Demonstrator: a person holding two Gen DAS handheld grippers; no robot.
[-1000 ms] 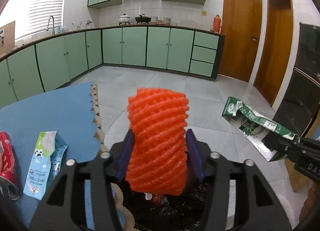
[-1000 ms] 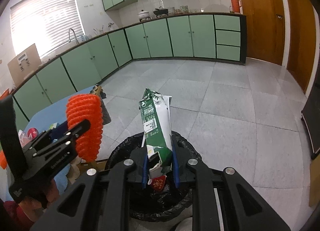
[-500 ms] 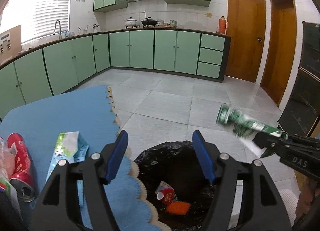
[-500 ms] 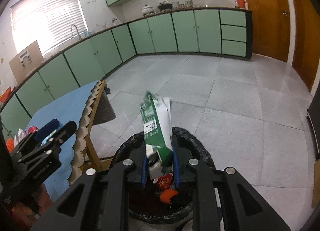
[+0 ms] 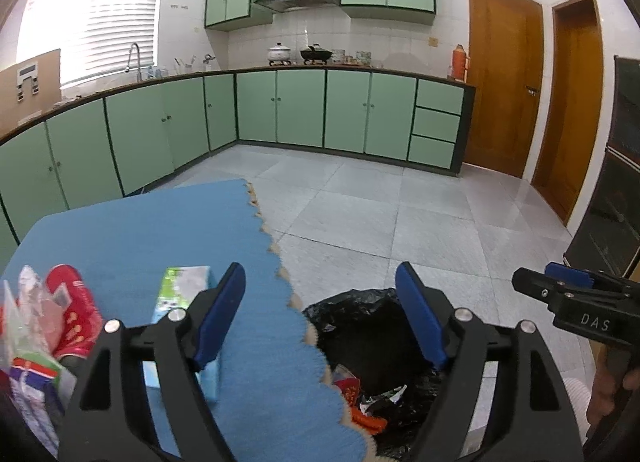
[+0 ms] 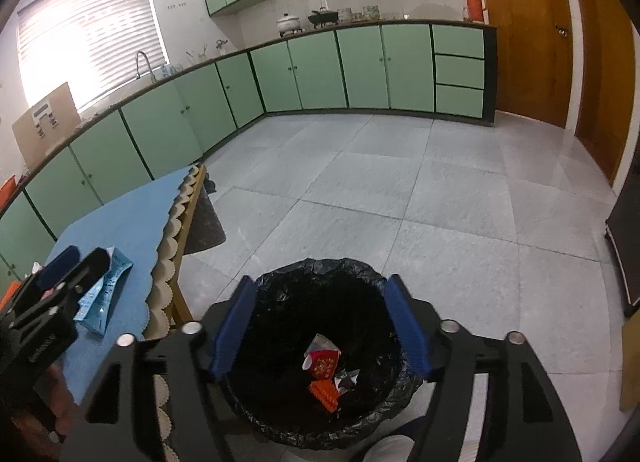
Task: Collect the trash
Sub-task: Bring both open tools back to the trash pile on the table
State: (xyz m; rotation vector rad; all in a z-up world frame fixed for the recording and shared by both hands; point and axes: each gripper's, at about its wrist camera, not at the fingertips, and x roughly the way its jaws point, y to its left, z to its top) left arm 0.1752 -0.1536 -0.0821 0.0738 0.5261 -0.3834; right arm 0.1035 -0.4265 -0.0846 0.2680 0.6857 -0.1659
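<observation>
A: What are your grippers doing?

B: My right gripper (image 6: 320, 326) is hanging over the bin (image 6: 372, 274), low centre of the right wrist view. Its jaws are opening, wide apart, nothing between the blue pads (image 6: 234, 328). My left gripper (image 5: 320, 314) is opening too, also empty, pads (image 5: 220, 314) far apart. One finger is sitting over the cloth, the other over the bin's mouth.

A: Where is the trash lying?

B: Some is lying in the bin already. In the right wrist view, bottom centre, I am seeing a red wrapper (image 6: 325, 364), an orange net (image 6: 325, 394) just below it, and a crumpled silvery scrap (image 6: 347, 377) beside them. The green carton I cannot make out down there; the liner is too dark.

A: And on the table?

B: The blue cloth (image 5: 132, 234) is filling the lower left of the left wrist view. A pale green-and-white carton (image 5: 182, 288) is lying flat, partly behind my left finger. Further left, a red can (image 5: 74, 310) is lying on its side, touching a clear plastic piece (image 5: 24, 302) at the frame edge. More packaging is showing at the bottom left, blurred, and I cannot tell what it is.

A: Are the two grippers near each other?

B: Well apart. My right gripper (image 5: 576, 302) is showing at the right edge of the left wrist view, my left gripper (image 6: 60, 278) at the lower left of the right wrist view, over the cloth (image 6: 132, 222).
</observation>
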